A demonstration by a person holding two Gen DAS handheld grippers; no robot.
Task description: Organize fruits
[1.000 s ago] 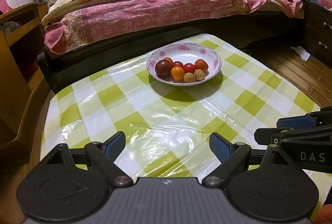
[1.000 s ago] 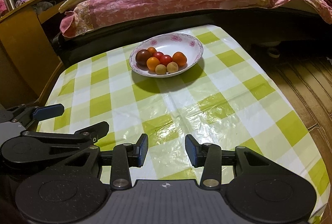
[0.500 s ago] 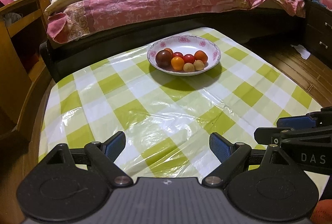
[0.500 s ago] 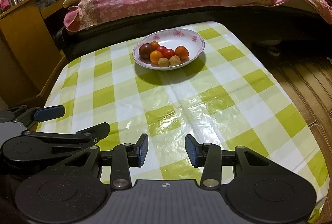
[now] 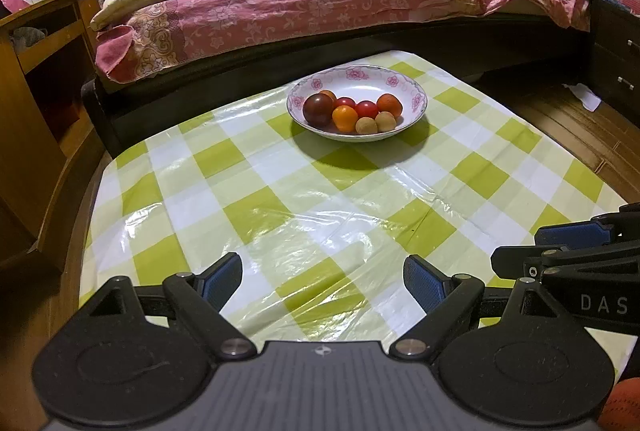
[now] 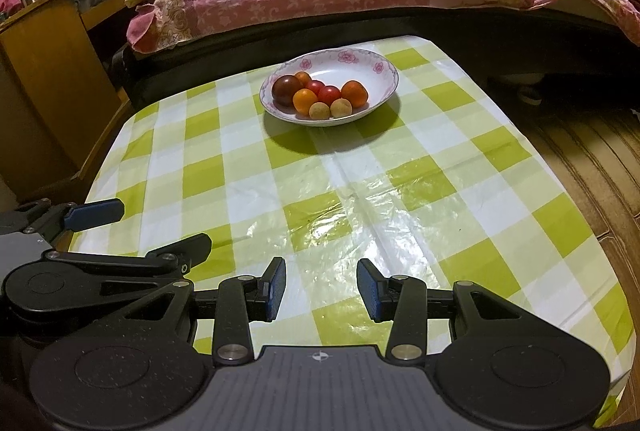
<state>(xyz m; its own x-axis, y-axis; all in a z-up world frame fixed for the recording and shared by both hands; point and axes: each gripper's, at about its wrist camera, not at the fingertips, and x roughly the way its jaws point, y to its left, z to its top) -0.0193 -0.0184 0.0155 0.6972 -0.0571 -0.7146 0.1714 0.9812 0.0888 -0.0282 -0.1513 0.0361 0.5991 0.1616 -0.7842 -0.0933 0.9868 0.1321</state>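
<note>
Eight small fruits (image 5: 354, 111) are gathered in a flowered bowl (image 5: 412, 92) at the far end of the checked surface (image 5: 320, 215). The left gripper (image 5: 322, 281) is held wide and empty; the right gripper (image 6: 321, 289) is held narrower, also empty.

Open tablecloth (image 5: 320, 199) lies unobstructed up to the bowl (image 5: 416, 99).

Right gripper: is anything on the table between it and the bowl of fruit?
Nothing visible. Between the right gripper, jaws open and empty, and the bowl lies only bare checked tablecloth. The left gripper sits off to its side, outside that path.
</note>
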